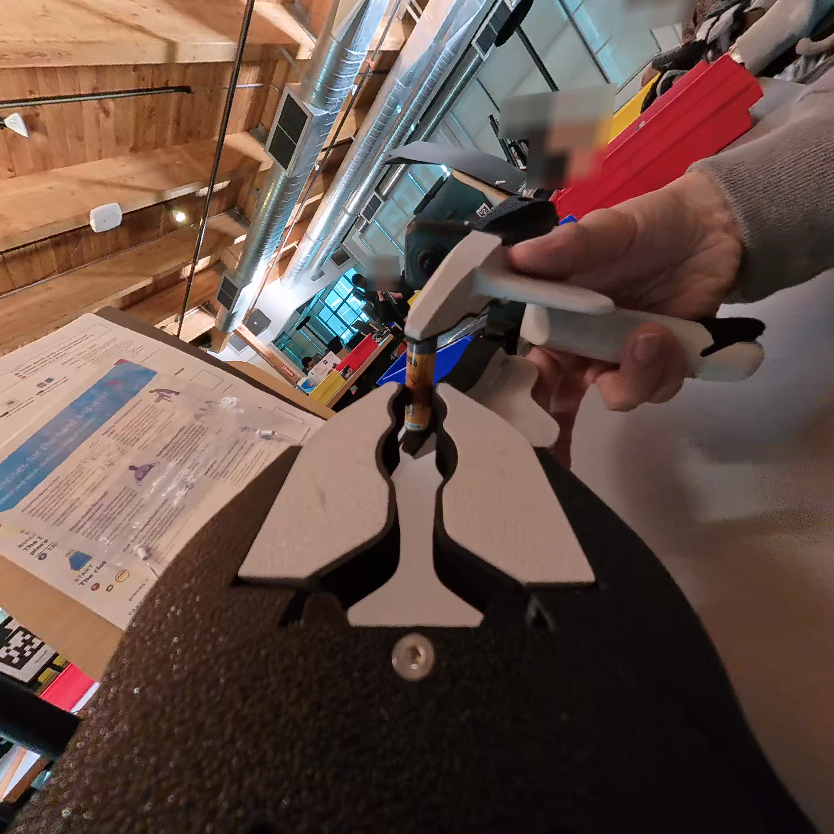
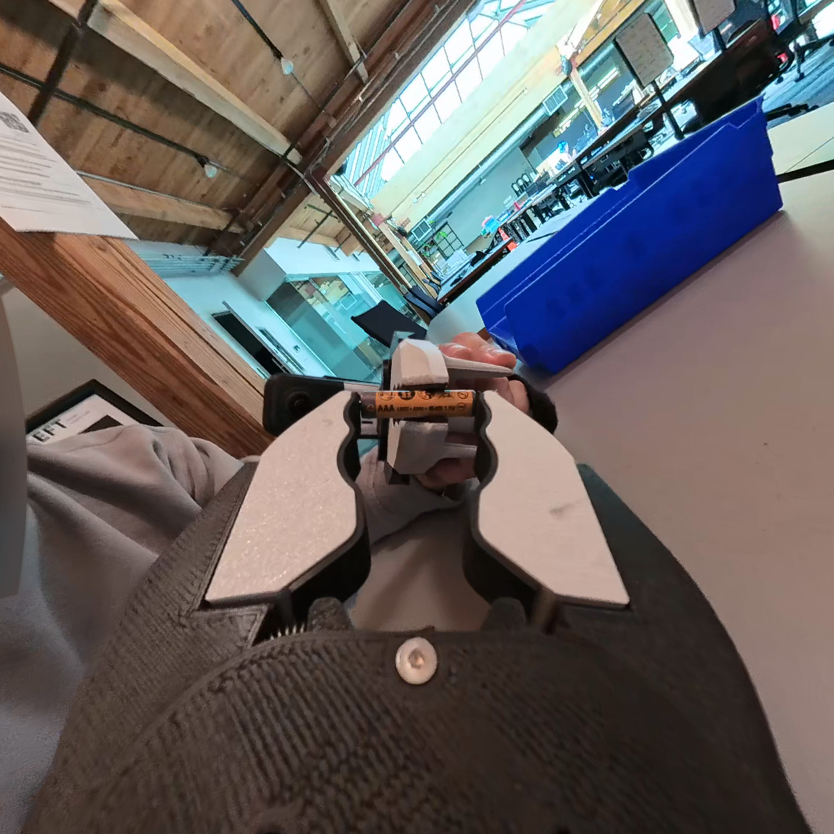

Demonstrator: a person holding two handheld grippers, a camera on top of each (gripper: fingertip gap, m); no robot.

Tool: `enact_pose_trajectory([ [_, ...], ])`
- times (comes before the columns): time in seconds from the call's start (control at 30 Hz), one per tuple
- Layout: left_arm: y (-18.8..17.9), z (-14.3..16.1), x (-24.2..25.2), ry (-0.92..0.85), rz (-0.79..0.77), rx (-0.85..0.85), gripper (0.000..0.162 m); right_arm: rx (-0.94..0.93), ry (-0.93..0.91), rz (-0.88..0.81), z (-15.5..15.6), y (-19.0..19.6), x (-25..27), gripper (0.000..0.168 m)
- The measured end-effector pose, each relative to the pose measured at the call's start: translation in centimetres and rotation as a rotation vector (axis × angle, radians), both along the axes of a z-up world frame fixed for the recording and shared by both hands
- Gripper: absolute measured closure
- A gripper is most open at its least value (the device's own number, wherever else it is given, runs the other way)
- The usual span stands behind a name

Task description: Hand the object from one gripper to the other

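Mid-handover: battery (image 2: pixel 419 404) in both tongs.
Left gripper (image 1: pixel 417 408) clamps its middle; right gripper (image 2: pixel 417 406) pinches it end to end. Next we'd ease one grip off, once the other looks firm.

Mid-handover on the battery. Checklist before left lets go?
1. Left gripper clamped on the battery around its middle: ok.
2. Right gripper has one fingertip at each end of the battery: ok.
3. Right gripper firmly shut on those ends: cannot tell; contact looks close, but the pressure is unreadable.
4. Battery lies straight across the right fingertips, not skewed: ok.
5. Blue bin is well clear of both grippers: ok.
Judgement: confirm item 3 before opening left.
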State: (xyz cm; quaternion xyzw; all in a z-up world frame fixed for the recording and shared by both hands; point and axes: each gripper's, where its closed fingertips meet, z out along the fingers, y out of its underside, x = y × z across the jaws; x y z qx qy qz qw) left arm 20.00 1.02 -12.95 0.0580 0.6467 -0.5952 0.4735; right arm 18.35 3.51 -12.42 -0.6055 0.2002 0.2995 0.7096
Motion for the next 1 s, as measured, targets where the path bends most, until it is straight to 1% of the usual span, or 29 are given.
enact_pose_trajectory([
  [0.03, 0.0, -0.1, 0.0, 0.004, 0.000, 0.002, 0.152, -0.019, -0.026, -0.007, -0.1, 0.0, 0.0, 0.120],
  [0.1, 0.0, -0.3, 0.3, 0.013, 0.016, 0.007, 0.145, -0.052, -0.104, -0.047, -0.3, 0.0, 0.3, 0.120],
  [0.17, 0.3, -0.6, 1.0, 0.019, 0.071, 0.011, 0.138, -0.074, -0.164, -0.114, -0.1, -0.3, 1.1, 0.120],
  [0.2, 0.5, -0.8, 1.5, 0.029, 0.102, 0.016, 0.131, -0.099, -0.192, -0.188, 0.0, -0.9, 2.2, 0.120],
  [0.23, 0.7, -1.1, 2.0, 0.043, 0.132, 0.027, 0.129, -0.139, -0.231, -0.293, -0.1, -1.8, 3.8, 0.120],
  [0.27, 0.9, -1.4, 2.4, 0.053, 0.161, 0.039, 0.129, -0.196, -0.285, -0.432, -0.2, -3.3, 5.9, 0.120],
  [0.33, 1.4, -1.8, 3.1, 0.066, 0.205, 0.051, 0.130, -0.326, -0.436, -0.714, 0.3, -7.9, 9.6, 0.120],
  [0.37, 1.6, -1.8, 3.3, 0.075, 0.217, 0.047, 0.132, -0.405, -0.503, -0.858, 0.7, -10.9, 11.2, 0.119],
  [0.47, 2.1, -1.7, 3.7, 0.120, 0.231, 0.012, 0.135, -0.755, -0.626, -1.295, 1.2, -22.5, 15.0, 0.119],
  [0.5, 2.2, -1.7, 3.9, 0.135, 0.235, 0.002, 0.136, -0.889, -0.633, -1.409, 1.0, -26.3, 15.3, 0.119],
  [0.53, 2.4, -1.7, 4.0, 0.149, 0.241, -0.005, 0.137, -1.013, -0.614, -1.474, 0.4, -29.6, 15.4, 0.117],
  [0.57, 2.5, -1.8, 4.1, 0.160, 0.246, -0.012, 0.138, -1.098, -0.571, -1.508, -0.4, -32.1, 15.5, 0.119],
  [0.63, 2.6, -2.0, 4.3, 0.185, 0.246, -0.022, 0.138, -1.127, -0.491, -1.524, -1.9, -34.8, 15.7, 0.119],
  [0.7, 2.5, -2.1, 4.4, 0.206, 0.238, -0.030, 0.139, -1.078, -0.481, -1.494, -2.3, -35.0, 16.0, 0.119],
  [0.73, 2.4, -2.2, 4.4, 0.211, 0.235, -0.034, 0.139, -1.084, -0.490, -1.500, -2.3, -35.0, 16.0, 0.119],
  [0.8, 2.4, -2.3, 4.5, 0.224, 0.235, -0.033, 0.139, -1.153, -0.522, -1.505, -2.5, -34.9, 16.1, 0.118],
  [0.9, 2.6, -2.5, 4.7, 0.238, 0.241, -0.034, 0.139, -1.183, -0.549, -1.515, -2.6, -34.6, 16.3, 0.099],
  [1.0, 2.7, -2.7, 4.9, 0.259, 0.241, -0.044, 0.139, -1.182, -0.587, -1.526, -2.2, -34.3, 16.2, 0.090],
])
